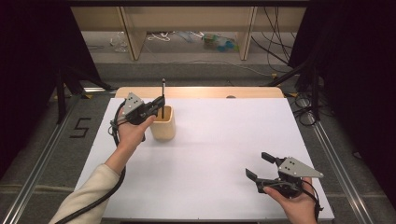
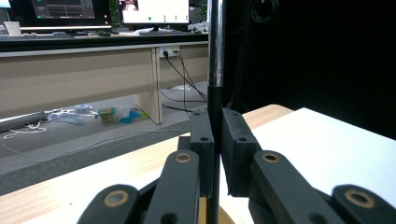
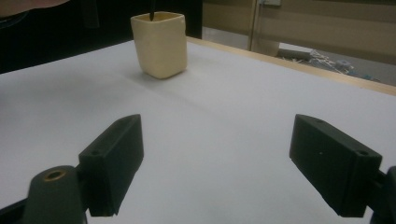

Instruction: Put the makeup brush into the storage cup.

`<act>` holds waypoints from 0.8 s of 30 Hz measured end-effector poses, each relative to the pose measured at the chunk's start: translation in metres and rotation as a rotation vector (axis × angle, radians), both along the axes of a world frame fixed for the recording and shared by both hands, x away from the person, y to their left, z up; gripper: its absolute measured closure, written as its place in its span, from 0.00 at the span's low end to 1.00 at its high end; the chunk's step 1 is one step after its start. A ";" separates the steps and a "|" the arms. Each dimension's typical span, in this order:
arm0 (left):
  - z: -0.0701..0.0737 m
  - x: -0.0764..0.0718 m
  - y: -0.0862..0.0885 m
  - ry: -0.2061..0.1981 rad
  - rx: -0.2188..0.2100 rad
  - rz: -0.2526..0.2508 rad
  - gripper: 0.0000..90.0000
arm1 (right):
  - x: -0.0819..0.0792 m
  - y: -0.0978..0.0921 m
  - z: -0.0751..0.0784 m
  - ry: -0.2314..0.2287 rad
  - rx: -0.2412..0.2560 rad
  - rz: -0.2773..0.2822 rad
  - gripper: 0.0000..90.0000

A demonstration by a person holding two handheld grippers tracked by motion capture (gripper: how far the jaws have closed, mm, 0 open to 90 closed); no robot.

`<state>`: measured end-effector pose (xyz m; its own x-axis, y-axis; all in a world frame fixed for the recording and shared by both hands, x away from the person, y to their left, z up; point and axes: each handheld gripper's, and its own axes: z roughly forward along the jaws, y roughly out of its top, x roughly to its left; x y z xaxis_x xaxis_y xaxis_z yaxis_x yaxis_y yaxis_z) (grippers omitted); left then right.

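A cream square cup point(image 1: 163, 124) stands on the white table sheet point(image 1: 210, 154) at the back left; it also sits far off point(image 3: 160, 44) in the right gripper view. My left gripper point(image 1: 161, 104) is shut on a thin black pen point(image 1: 163, 97) held upright, its lower end inside the cup's mouth. In the left gripper view the pen point(image 2: 215, 56) rises between the closed pads of that gripper point(image 2: 216, 140). My right gripper point(image 1: 262, 166) hovers open near the front right of the sheet, nothing between its jaws; its own view looks along it point(image 3: 219, 158) toward the cup.
The wooden table edge point(image 1: 201, 92) runs along the far side. Beyond it stand desk legs point(image 1: 133, 32), with cables and litter on the floor. Metal rails point(image 1: 42, 158) flank the table. Dark curtains close both sides.
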<state>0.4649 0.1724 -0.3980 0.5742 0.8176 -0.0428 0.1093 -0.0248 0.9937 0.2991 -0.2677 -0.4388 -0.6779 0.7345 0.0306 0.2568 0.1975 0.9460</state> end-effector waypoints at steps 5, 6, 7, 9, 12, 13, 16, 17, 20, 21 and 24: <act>0.000 0.001 0.000 -0.001 0.004 -0.002 0.93 | 0.001 0.000 0.000 -0.019 -0.006 -0.001 0.21; 0.000 0.001 0.000 -0.002 0.005 -0.002 0.93 | 0.001 -0.001 0.000 -0.027 -0.008 0.000 0.21; -0.001 0.001 0.000 0.000 0.002 -0.002 0.93 | 0.001 -0.001 0.000 -0.026 -0.008 -0.001 0.21; -0.002 0.002 0.000 -0.002 0.011 -0.001 0.93 | 0.001 -0.001 0.000 -0.011 -0.010 0.002 0.21; -0.003 0.002 0.000 0.001 0.004 0.000 0.93 | 0.001 -0.001 0.000 -0.027 -0.009 -0.001 0.21; -0.003 0.002 0.000 0.001 0.004 0.000 0.93 | 0.001 -0.001 0.000 -0.027 -0.009 -0.001 0.21; -0.004 0.003 -0.001 0.003 0.008 -0.001 0.93 | 0.000 0.000 0.000 0.000 0.000 0.000 0.21; -0.004 0.003 -0.001 0.003 0.010 -0.001 0.93 | 0.001 -0.001 0.000 -0.026 -0.008 0.000 0.21; -0.005 0.003 -0.001 0.004 0.018 -0.002 0.93 | 0.000 0.000 0.000 -0.002 -0.001 0.000 0.21; -0.005 0.004 -0.001 0.003 0.020 -0.001 0.93 | 0.000 0.000 0.000 -0.002 -0.001 0.000 0.21; -0.006 0.004 -0.002 0.009 0.012 0.001 0.93 | 0.000 0.000 0.000 -0.006 -0.002 0.000 0.21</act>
